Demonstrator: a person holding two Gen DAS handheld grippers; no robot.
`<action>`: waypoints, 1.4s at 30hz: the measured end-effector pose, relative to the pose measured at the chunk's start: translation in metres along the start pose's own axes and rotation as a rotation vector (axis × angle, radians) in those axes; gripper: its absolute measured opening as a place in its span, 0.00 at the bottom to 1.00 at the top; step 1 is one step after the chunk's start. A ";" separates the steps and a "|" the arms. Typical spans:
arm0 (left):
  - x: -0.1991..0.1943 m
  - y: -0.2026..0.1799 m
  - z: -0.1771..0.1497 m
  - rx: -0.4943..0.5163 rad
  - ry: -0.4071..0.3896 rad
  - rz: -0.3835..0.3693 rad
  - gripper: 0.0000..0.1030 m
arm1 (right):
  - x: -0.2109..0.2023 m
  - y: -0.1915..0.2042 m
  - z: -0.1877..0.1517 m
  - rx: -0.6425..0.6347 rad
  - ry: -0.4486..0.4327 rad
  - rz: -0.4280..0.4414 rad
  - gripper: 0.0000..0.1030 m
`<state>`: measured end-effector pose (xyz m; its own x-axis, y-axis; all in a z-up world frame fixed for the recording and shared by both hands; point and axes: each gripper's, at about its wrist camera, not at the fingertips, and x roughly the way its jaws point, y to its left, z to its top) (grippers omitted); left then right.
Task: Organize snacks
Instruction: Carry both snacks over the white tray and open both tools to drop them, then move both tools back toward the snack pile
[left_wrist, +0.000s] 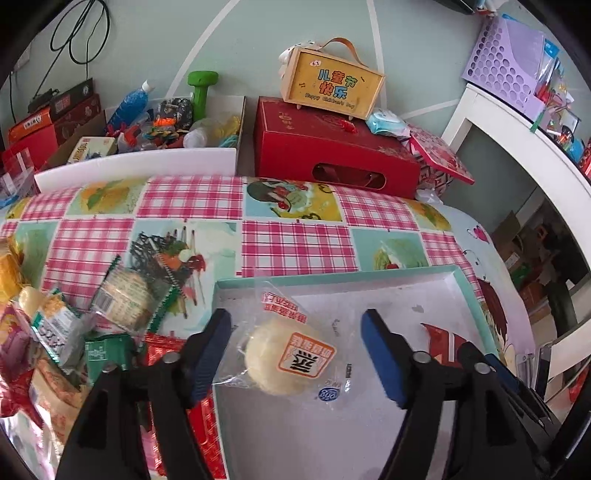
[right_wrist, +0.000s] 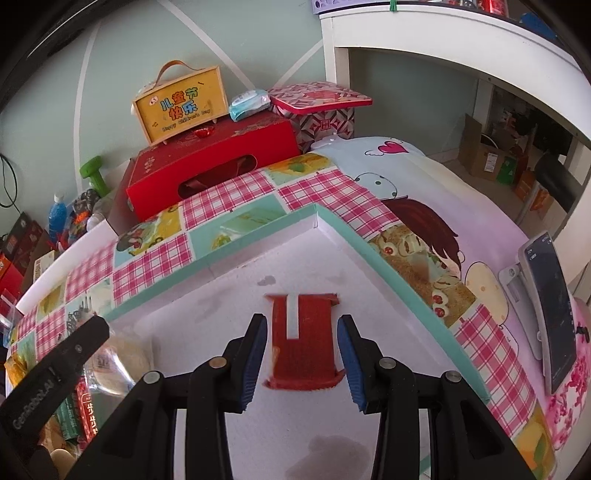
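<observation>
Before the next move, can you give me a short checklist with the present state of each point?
1. Round pastry in clear wrapper lies inside the shallow box: ok.
2. Left gripper jaws clear of the pastry, gaps on both sides: ok.
3. Red snack packet lies flat on the box floor: ok.
4. Right gripper jaws released from the red packet: cannot tell; the pads sit right at its edges.
5. More snacks waiting: ok, a pile of packets lies beside the box.
6. Free floor left in the box: ok.
</observation>
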<state>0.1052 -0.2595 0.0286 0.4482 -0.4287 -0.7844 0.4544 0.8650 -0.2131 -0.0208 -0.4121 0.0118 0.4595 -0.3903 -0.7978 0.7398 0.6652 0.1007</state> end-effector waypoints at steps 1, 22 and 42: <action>-0.002 0.000 0.000 0.000 0.005 0.006 0.72 | -0.001 0.000 0.000 0.000 0.001 -0.002 0.41; -0.032 0.036 -0.008 -0.059 -0.079 0.083 0.89 | -0.014 0.006 -0.004 -0.001 0.050 0.105 0.85; -0.082 0.106 -0.036 -0.187 -0.158 0.180 0.89 | -0.032 0.029 -0.019 -0.044 0.051 0.291 0.86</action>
<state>0.0888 -0.1234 0.0499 0.6298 -0.2867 -0.7219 0.2135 0.9575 -0.1940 -0.0237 -0.3682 0.0286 0.6228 -0.1477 -0.7683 0.5583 0.7719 0.3042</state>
